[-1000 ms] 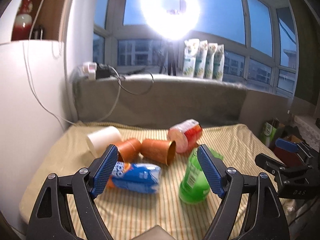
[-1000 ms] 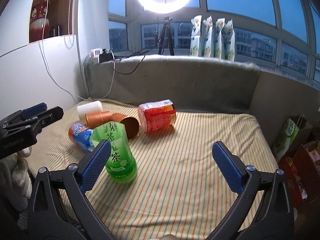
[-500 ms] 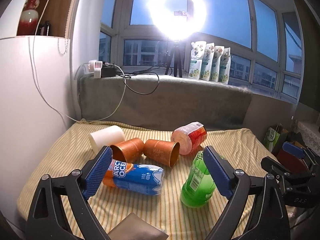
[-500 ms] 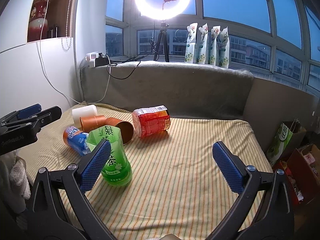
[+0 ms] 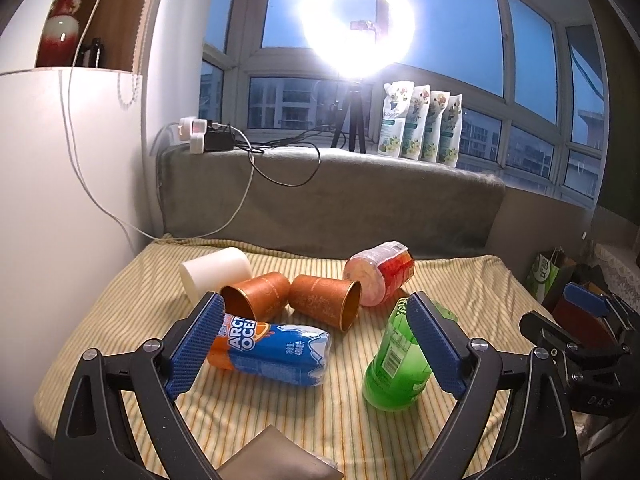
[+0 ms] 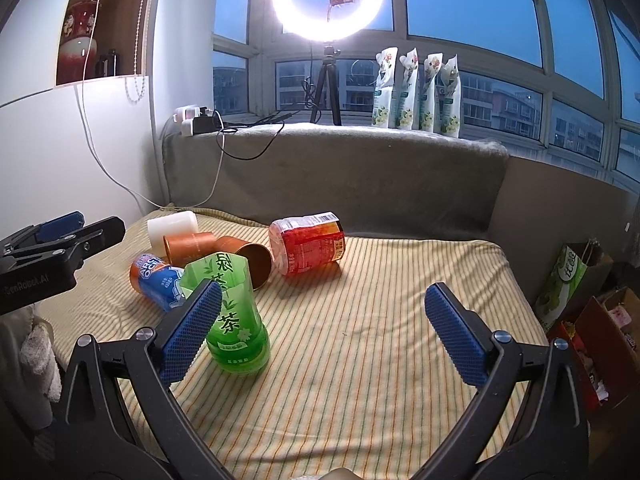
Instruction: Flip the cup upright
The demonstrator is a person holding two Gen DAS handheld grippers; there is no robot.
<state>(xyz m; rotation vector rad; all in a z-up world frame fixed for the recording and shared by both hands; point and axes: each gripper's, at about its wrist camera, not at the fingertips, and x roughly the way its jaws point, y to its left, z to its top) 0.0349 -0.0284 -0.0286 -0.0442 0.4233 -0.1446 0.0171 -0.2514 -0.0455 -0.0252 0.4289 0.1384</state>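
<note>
Several cups lie on their sides on a striped cloth: a white cup (image 5: 214, 275), two brown paper cups (image 5: 256, 294) (image 5: 325, 305), a red cup (image 5: 380, 271) and a blue-orange cup (image 5: 268, 350). A green cup (image 5: 396, 364) stands mouth-down. They also show in the right wrist view: brown cups (image 6: 188, 248) (image 6: 248, 258), red cup (image 6: 308, 242), green cup (image 6: 230, 316). My left gripper (image 5: 314, 344) is open, hovering before the pile. My right gripper (image 6: 324, 328) is open and empty, right of the green cup.
A grey padded ledge (image 6: 340, 168) backs the striped table (image 6: 380, 340). A ring light on a tripod (image 6: 328, 0), several pouches (image 6: 416, 88) and a power strip (image 6: 192, 122) stand on it. A white cabinet (image 5: 60, 200) stands left. Bags (image 6: 568, 280) sit at right.
Both grippers have pulled back and risen slightly, so the cups sit lower and farther in view. No cup has moved. Both grippers stay open.
</note>
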